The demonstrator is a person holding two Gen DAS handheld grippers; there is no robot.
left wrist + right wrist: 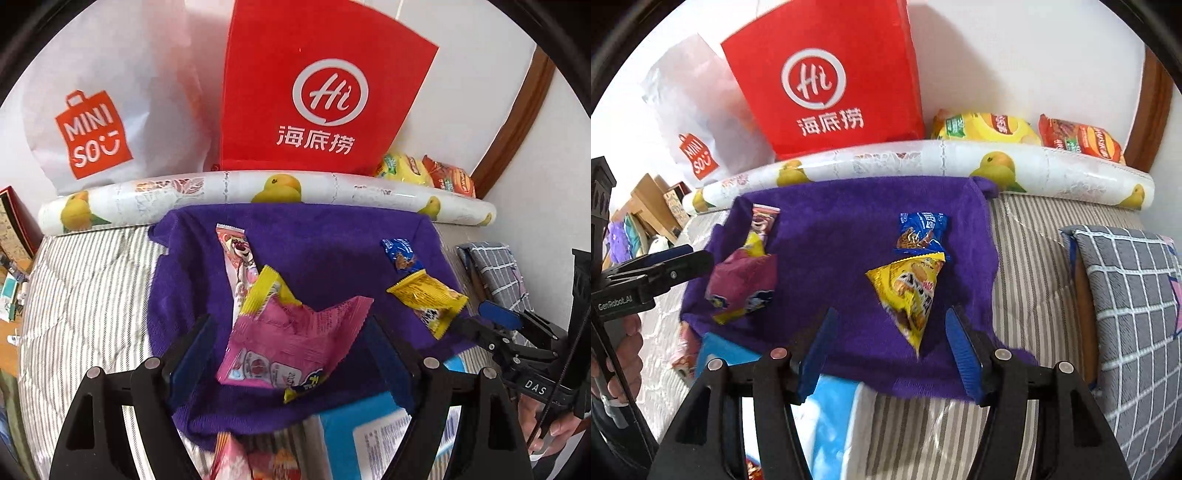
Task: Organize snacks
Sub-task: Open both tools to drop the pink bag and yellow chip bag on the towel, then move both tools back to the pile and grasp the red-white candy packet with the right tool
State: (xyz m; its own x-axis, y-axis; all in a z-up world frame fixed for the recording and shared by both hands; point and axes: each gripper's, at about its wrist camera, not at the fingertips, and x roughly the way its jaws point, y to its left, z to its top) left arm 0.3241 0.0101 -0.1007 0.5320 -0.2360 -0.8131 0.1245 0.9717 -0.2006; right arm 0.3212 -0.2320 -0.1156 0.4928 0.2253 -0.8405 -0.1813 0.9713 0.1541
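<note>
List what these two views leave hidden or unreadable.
- Left wrist view: pink packet covers the lower part of the yellow wrapper.
- Both views: blue box is cut by the gripper fingers and purple towel.
- Right wrist view: snack at the bottom edge is cut off.

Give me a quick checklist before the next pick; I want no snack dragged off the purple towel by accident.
1. Left hand-held gripper empty: ok, jaws open; the pink snack pack lies between them, not pinched.
2. Right hand-held gripper empty: ok, jaws open around the yellow snack pack, pads clear of it.
3. Snacks on the purple towel: ok, the blue snack pack and the long pink wrapper lie on it.
4. Packs separate: not ok, yellow overlaps blue; the pink pack covers a yellow wrapper.
5. Towel flat: cannot tell, its near edge hangs over a blue package.
</note>
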